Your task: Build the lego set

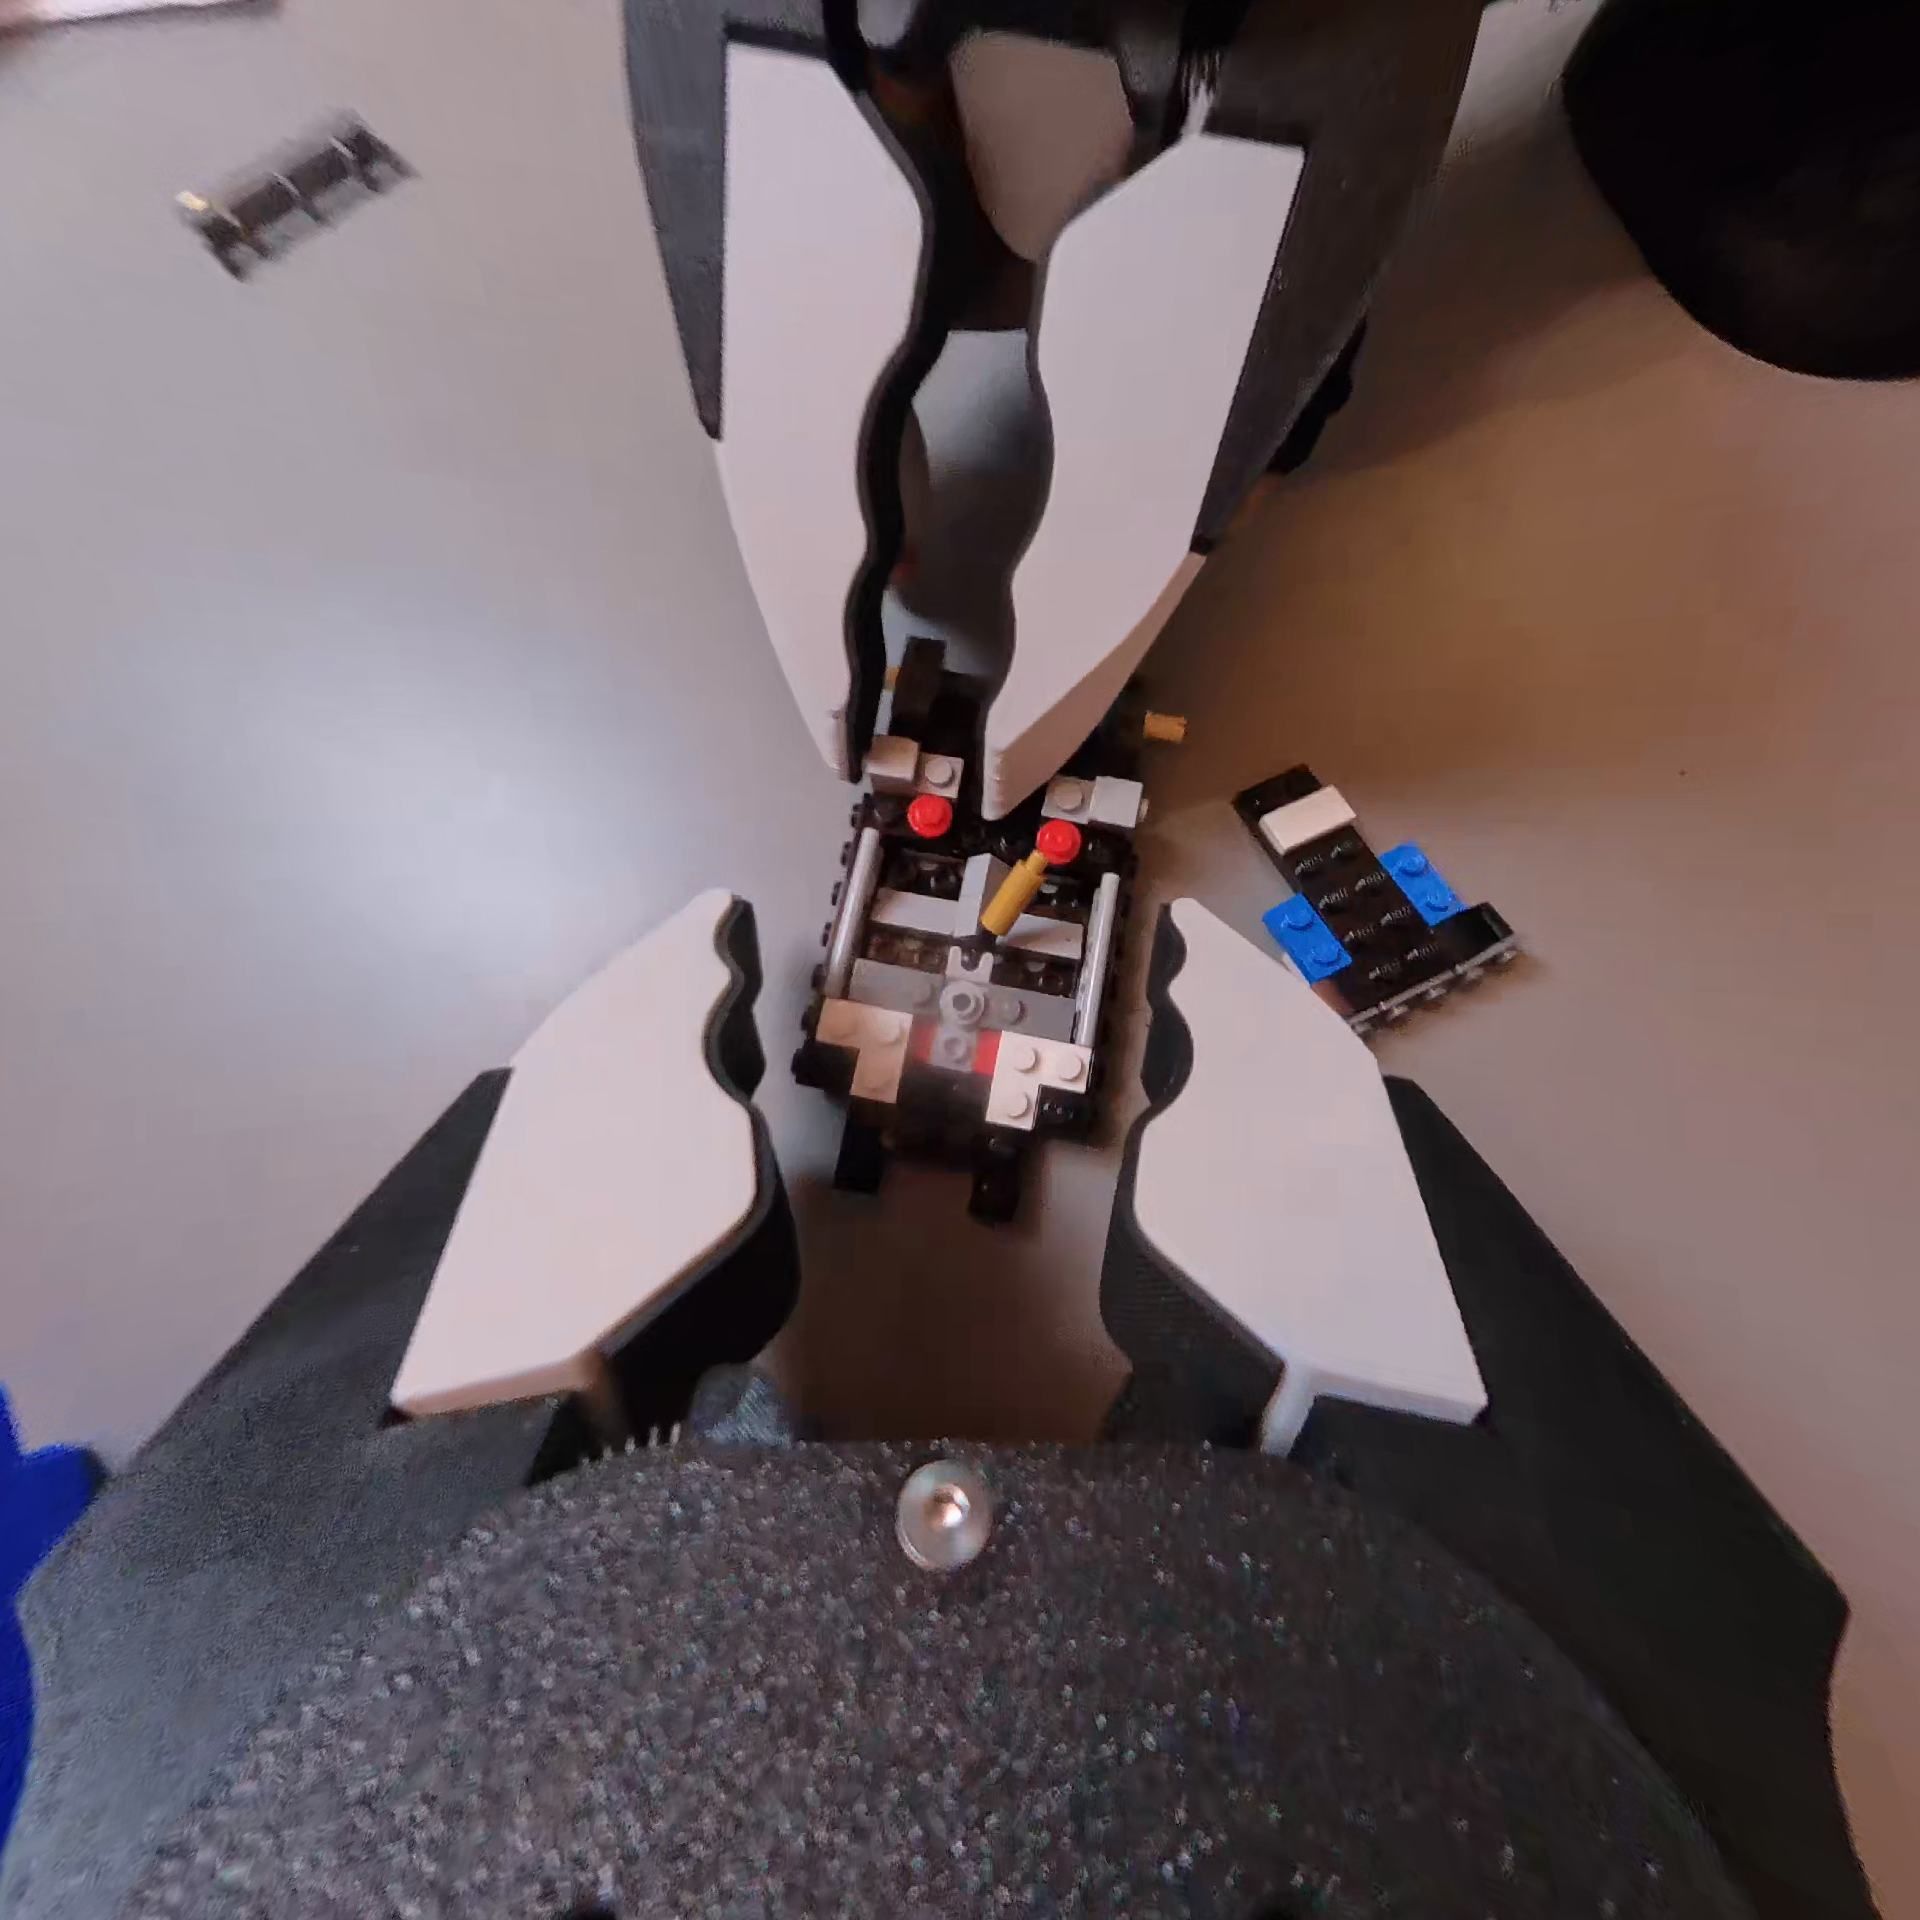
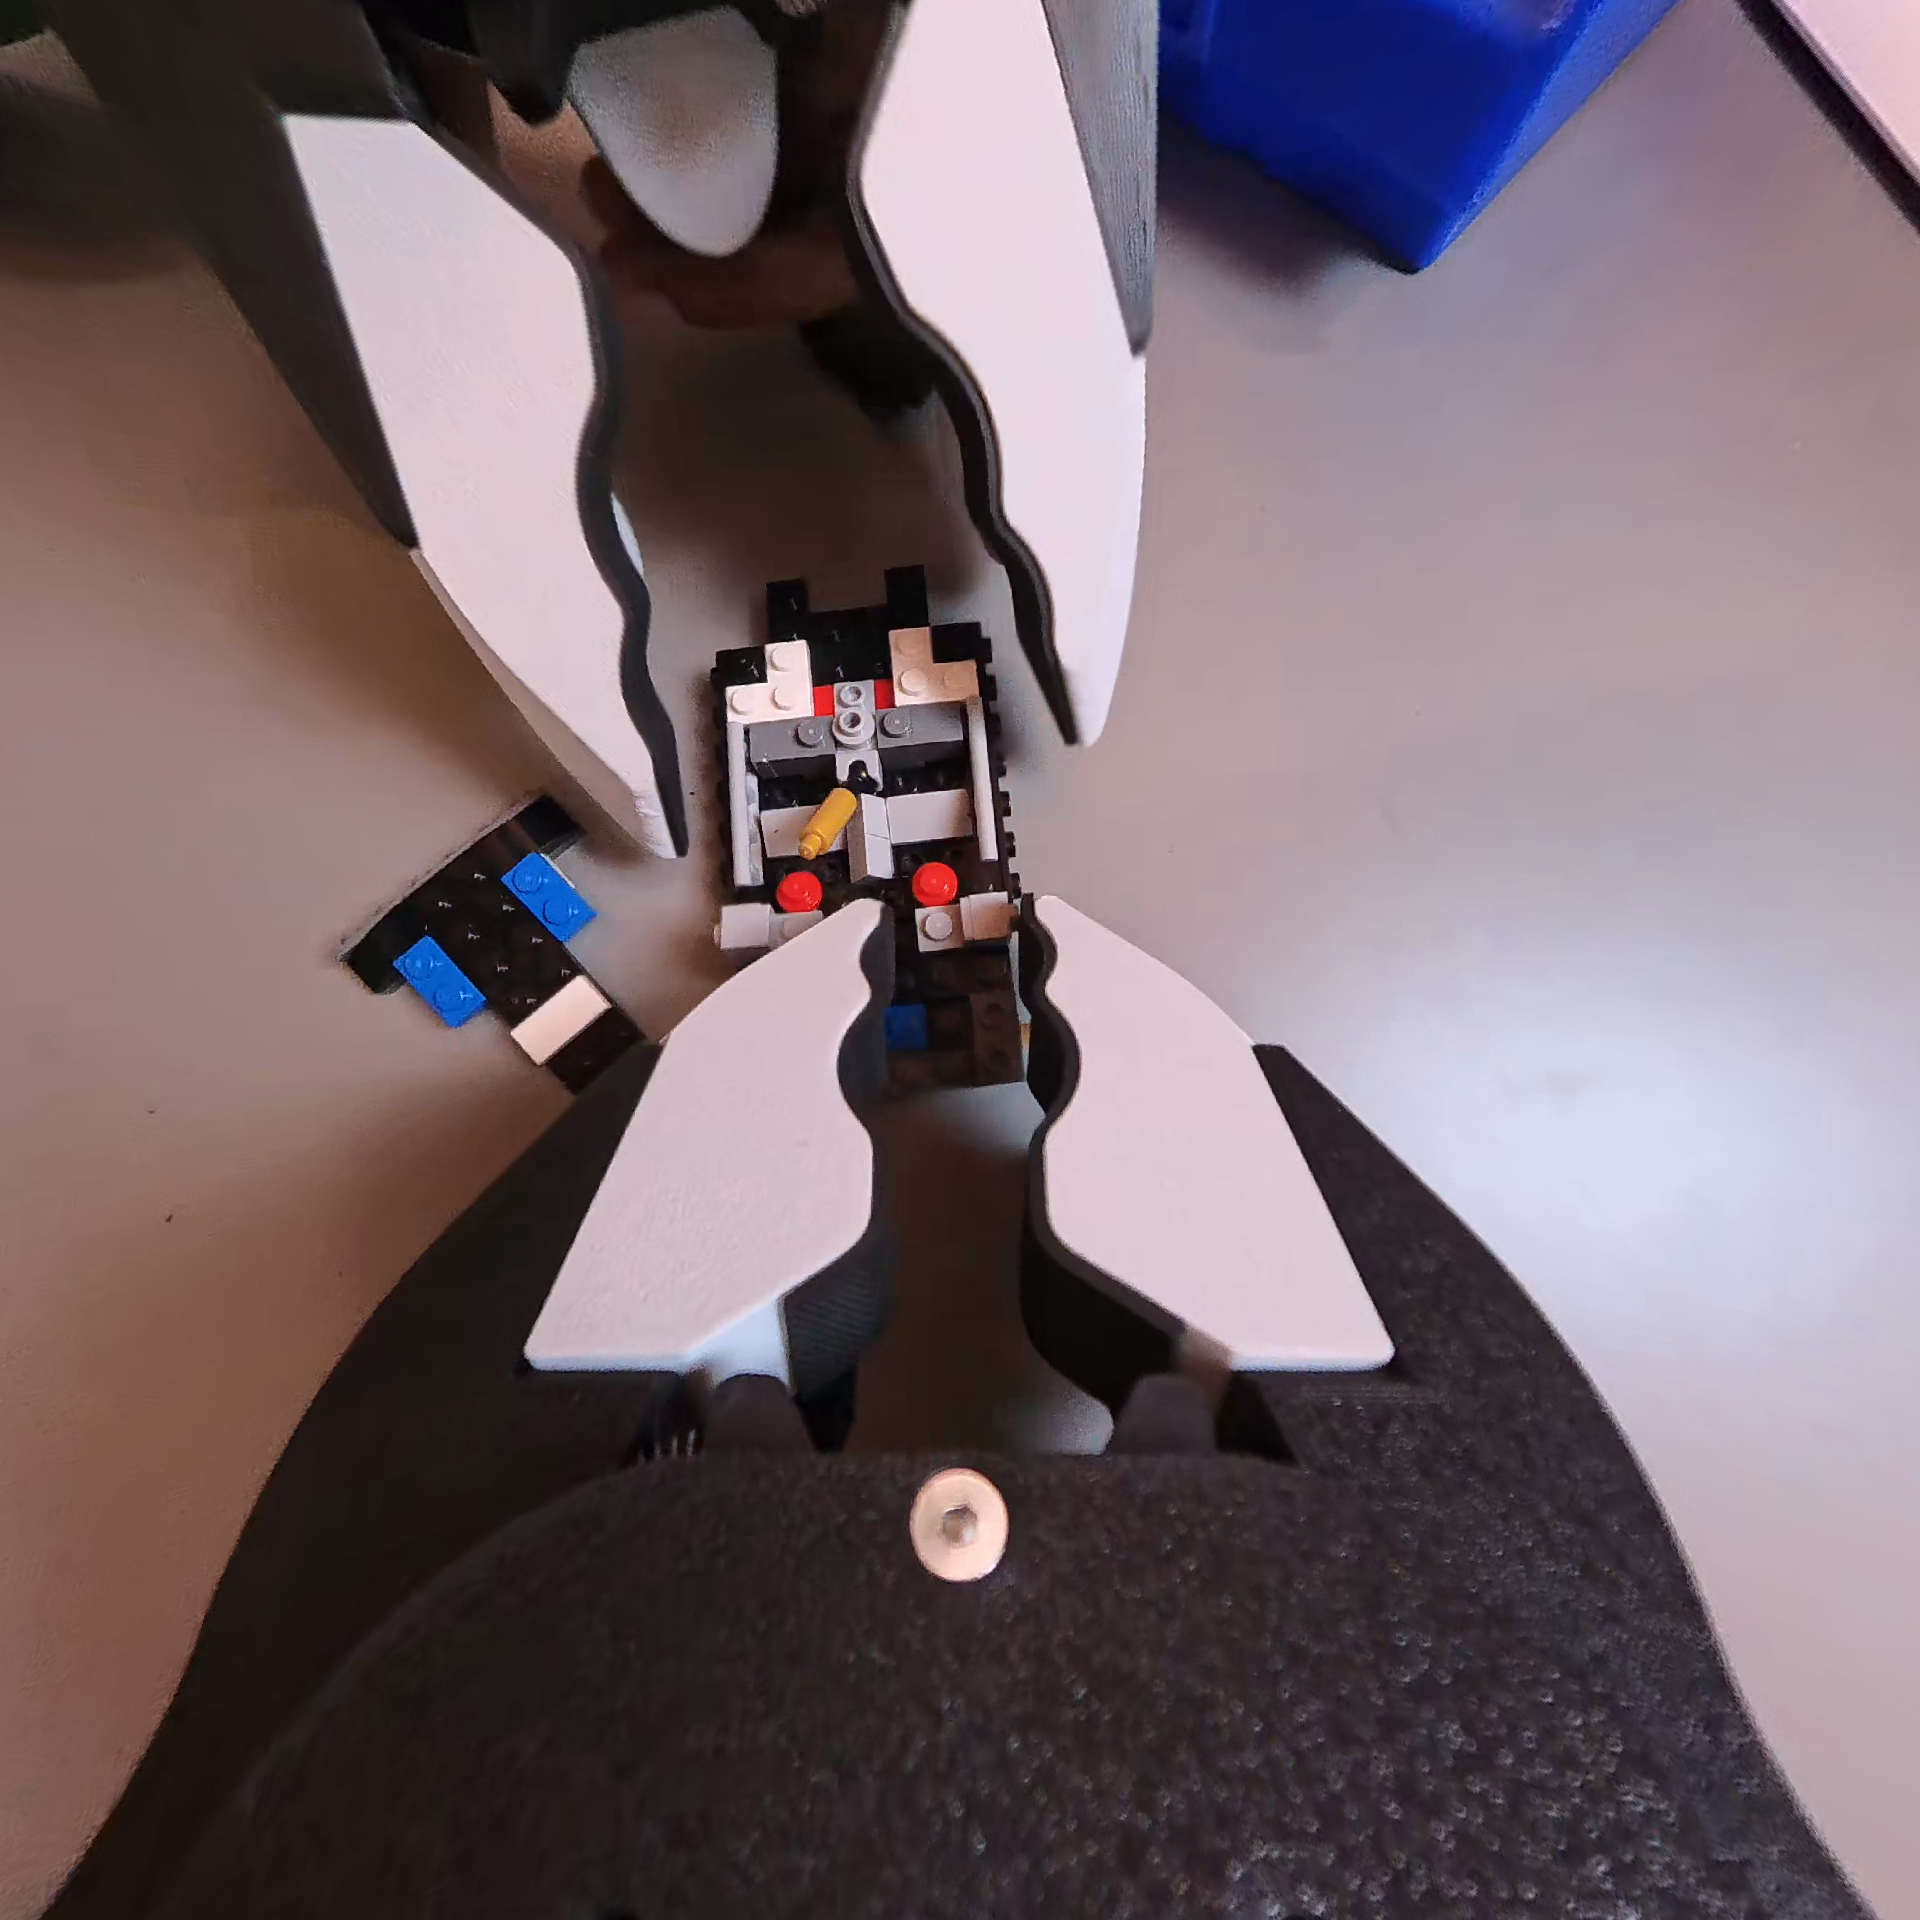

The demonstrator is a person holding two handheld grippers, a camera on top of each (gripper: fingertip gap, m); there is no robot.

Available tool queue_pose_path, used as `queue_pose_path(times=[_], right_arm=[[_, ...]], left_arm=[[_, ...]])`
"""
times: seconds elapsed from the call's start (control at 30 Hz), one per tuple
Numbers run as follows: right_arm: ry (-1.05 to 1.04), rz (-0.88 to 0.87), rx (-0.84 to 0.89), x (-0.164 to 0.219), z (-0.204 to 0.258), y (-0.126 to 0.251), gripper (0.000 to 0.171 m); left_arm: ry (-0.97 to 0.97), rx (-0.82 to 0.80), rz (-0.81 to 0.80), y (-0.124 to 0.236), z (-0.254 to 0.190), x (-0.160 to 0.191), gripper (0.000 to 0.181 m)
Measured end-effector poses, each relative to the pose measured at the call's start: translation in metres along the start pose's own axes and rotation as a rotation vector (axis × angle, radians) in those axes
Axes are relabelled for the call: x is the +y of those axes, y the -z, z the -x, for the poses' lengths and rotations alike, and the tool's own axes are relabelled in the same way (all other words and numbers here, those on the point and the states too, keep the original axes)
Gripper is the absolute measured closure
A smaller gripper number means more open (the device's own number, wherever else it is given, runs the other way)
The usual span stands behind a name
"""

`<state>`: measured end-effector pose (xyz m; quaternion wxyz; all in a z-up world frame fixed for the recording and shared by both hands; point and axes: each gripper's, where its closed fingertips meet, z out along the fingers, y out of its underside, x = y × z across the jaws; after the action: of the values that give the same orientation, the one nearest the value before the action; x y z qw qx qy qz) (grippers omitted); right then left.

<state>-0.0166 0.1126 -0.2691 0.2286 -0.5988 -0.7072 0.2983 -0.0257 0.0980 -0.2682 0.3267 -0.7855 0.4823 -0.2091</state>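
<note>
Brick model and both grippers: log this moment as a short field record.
surface: pale table
model: black, grey and white brick build, two red studs, a yellow peg on top
left gripper: open, fingers on either side of the model's near end, gaps visible on both sides
right gripper: fingers narrowly apart around the model's opposite end; contact unclear
loose plate: black with blue and white bricks, beside the model
small dark piece: far off, blurred
blue box: at the table's edge
</note>
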Motion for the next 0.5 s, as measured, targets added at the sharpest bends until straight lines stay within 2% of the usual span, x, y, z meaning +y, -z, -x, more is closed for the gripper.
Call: queue_pose_path(times=[0.2, 0.5], right_arm=[[0.023, -0.022, 0.013, -0.0011, -0.0003, -0.0010, 0.153], [-0.040, -0.086, -0.045, -0.0021, 0.0020, -0.0005, 0.153]], left_arm=[[0.003, 0.076, 0.026, -0.0055, -0.0070, 0.0082, 0.125], [-0.019, 0.068, 0.016, -0.0044, -0.0084, 0.0090, 0.125]])
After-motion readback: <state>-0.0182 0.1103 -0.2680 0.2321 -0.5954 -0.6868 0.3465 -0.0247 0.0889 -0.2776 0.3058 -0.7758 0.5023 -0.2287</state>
